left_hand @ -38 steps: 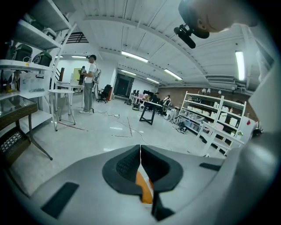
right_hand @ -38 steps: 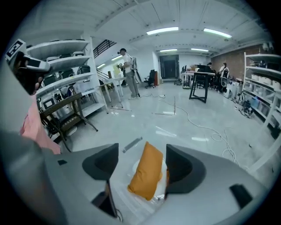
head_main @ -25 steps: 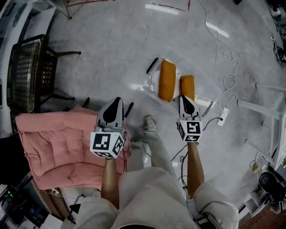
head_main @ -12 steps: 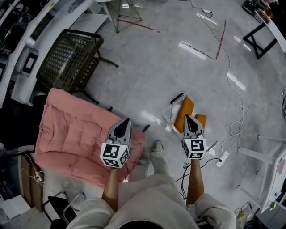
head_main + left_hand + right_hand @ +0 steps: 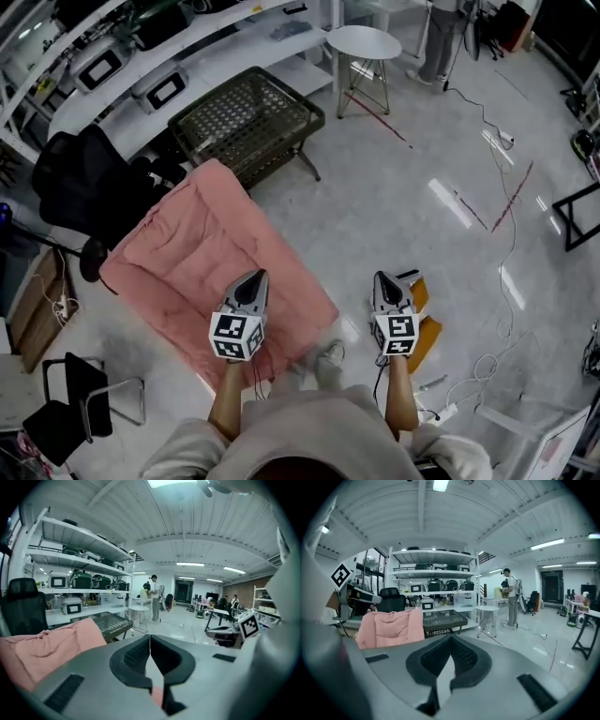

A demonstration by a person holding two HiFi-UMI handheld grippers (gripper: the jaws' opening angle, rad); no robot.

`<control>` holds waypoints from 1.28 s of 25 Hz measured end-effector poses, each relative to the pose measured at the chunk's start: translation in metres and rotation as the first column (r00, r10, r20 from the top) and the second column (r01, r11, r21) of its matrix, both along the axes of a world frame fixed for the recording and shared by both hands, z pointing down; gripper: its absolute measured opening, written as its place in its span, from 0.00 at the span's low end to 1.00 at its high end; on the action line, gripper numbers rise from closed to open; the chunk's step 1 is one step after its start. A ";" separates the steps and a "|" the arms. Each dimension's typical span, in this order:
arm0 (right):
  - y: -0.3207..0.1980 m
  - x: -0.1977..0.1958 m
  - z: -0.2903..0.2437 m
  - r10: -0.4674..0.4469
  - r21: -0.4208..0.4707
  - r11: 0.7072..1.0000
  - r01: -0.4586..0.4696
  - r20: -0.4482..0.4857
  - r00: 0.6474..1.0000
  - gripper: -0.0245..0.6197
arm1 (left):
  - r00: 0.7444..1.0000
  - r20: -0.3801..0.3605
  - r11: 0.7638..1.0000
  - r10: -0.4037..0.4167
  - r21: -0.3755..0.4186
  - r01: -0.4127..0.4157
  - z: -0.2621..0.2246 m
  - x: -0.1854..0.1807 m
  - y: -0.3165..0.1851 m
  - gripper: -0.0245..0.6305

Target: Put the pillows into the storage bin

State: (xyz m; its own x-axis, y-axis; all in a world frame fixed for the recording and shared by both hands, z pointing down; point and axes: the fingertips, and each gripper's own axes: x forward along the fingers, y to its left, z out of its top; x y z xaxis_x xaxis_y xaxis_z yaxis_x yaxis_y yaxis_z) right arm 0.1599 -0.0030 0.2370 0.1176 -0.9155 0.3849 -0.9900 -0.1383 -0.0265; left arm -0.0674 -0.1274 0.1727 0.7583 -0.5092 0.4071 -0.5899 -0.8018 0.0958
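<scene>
Lifted away from the orange pillows (image 5: pixel 427 339), the left tool (image 5: pixel 254 281) and right tool (image 5: pixel 385 279) hang clenched, empty, seemingly between fetches.

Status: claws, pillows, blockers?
Left claw shut, empty; right claw shut, empty. Orange pillows on floor, right side. Pink quilted cushion lies before black mesh basket.
</scene>
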 end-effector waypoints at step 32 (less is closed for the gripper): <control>-0.081 -0.164 -0.104 -0.335 0.103 0.935 0.340 -0.069 0.940 0.03 | 0.945 -0.066 0.942 -0.321 0.082 0.326 -0.067 -0.177 -0.007 0.06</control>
State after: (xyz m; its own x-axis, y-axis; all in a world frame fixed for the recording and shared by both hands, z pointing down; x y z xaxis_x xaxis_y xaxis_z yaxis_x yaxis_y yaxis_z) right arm -0.0040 -0.0841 0.1326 -0.1897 -0.9413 0.2792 -0.9783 0.2053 0.0273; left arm -0.2444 -0.1344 0.1060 0.5645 -0.7637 0.3131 -0.8154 -0.5749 0.0679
